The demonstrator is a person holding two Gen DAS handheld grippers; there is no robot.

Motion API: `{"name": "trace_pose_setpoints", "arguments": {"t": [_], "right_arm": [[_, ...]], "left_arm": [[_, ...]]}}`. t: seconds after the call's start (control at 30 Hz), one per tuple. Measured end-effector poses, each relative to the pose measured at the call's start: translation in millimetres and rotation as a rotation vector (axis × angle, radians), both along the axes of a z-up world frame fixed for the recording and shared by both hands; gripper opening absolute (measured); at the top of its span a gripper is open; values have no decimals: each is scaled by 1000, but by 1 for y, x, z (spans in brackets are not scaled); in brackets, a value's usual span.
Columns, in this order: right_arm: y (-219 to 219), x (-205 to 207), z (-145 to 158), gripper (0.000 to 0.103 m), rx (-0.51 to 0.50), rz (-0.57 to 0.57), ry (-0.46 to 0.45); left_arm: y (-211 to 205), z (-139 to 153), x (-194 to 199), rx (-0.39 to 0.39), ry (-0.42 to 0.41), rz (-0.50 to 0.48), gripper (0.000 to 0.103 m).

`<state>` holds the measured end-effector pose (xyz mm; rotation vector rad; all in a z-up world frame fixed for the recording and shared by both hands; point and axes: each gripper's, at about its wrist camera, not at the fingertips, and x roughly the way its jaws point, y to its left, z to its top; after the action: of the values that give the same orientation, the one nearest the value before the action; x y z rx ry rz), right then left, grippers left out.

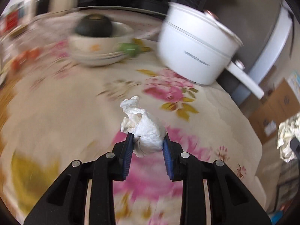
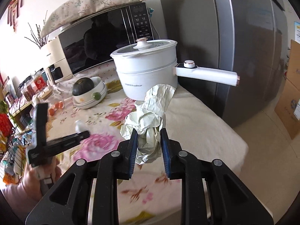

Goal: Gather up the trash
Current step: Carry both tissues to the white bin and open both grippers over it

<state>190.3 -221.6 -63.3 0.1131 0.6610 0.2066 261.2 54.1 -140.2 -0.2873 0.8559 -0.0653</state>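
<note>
The left hand-held gripper (image 1: pixel 148 142) is clenched on a crumpled white tissue (image 1: pixel 144 131), held above the flowered cloth of the desk (image 1: pixel 75 103), in front of the white electric pot (image 1: pixel 196 45). The right hand-held gripper (image 2: pixel 149 142) grips a wad of crumpled pale-green paper (image 2: pixel 150 116), also lifted off the desk, just in front of the same pot (image 2: pixel 148 71). Left of the pot, a dark green squash (image 2: pixel 83 87) sits in a stack of bowls (image 2: pixel 90 97).
</note>
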Motion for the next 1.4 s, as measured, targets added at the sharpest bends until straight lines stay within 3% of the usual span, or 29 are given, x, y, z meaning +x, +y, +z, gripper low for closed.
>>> {"name": "trace_pose_setpoints", "arguments": {"t": [0.1,0.17,0.4,0.73,1.0,1.2,1.4], "right_arm": [[0,-28,5,23,-6,-17,-3],[-2,-46,9,23,-3,-31,-14],[-11,-95,13,23,0,-104,-66],[-44,-139,2,24,-111,-228,-72],[-80,-154,-19,27,-125,-303,17],[-98,-168,-29,43,-143,-352,50],[-129,-181,-25,68,-128,-481,29]], "left_arm": [[14,4,-37,-44,-8,73,30],[15,21,-57,-62,-48,87,30],[-20,70,-126,-125,-207,-29,31],[-90,84,-145,-195,-242,-212,31],[-144,75,-150,-228,-208,-341,31],[-188,67,-157,-217,-173,-459,32],[-221,62,-165,-212,-140,-543,32]]}}
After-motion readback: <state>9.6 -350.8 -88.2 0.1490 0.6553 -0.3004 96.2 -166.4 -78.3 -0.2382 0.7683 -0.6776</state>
